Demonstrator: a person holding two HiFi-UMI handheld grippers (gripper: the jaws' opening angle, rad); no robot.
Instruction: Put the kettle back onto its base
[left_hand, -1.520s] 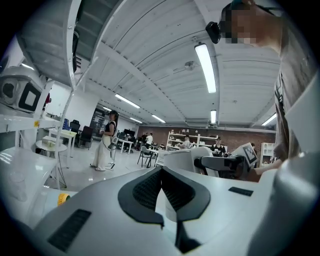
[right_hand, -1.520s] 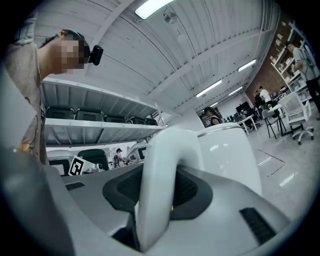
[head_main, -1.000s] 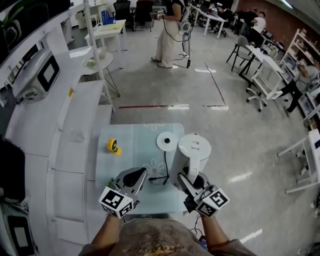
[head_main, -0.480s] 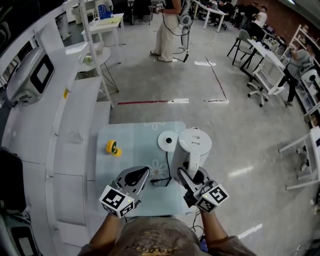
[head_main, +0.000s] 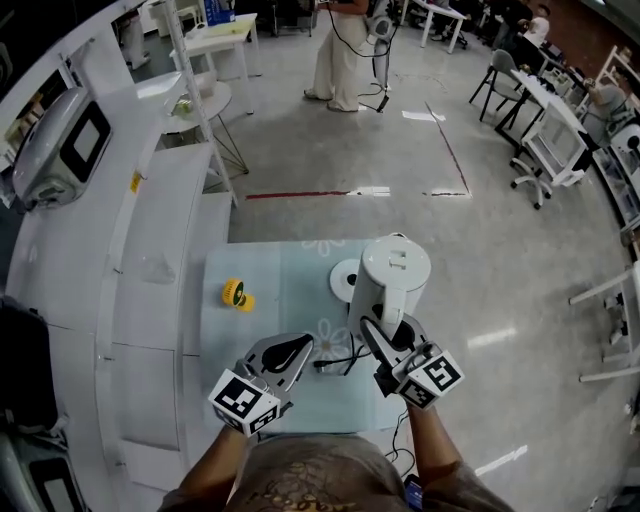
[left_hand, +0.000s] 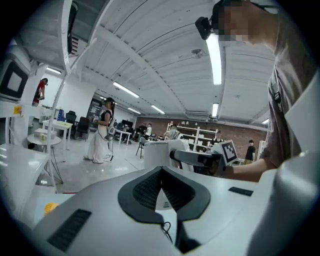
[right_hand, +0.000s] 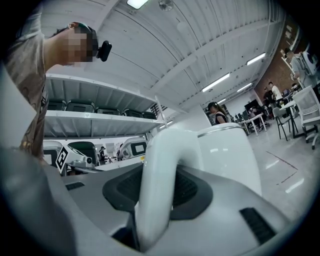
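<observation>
Tabletop (head_main: 230, 350) of pale glass fills the middle of the head view. Its left edge runs beside a long white counter (head_main: 150, 260), and open floor (head_main: 520, 260) lies past its far and right edges. The left half is bare except for a yellow tape roll (head_main: 237, 294). The white kettle (head_main: 395, 272) stands upright at the right side, close to the right edge. Its lid is down, so nothing inside shows. The round base (head_main: 343, 280) peeks out just left of it, partly covered by the kettle's body. I cannot tell whether the kettle's bottom touches anything. A black cord (head_main: 345, 362) loops across the near part between the two grippers. The left gripper (head_main: 303, 345) hangs over the near centre, apart from the kettle. The right gripper (head_main: 378, 332) is at the kettle's handle (head_main: 392, 328).

In the left gripper view, the jaws meet at their tips with nothing between them. The kettle and the other gripper show beyond them to the right.

In the right gripper view, the jaws are clamped on the thick white handle. It runs upright through them, with the kettle's body just behind.
</observation>
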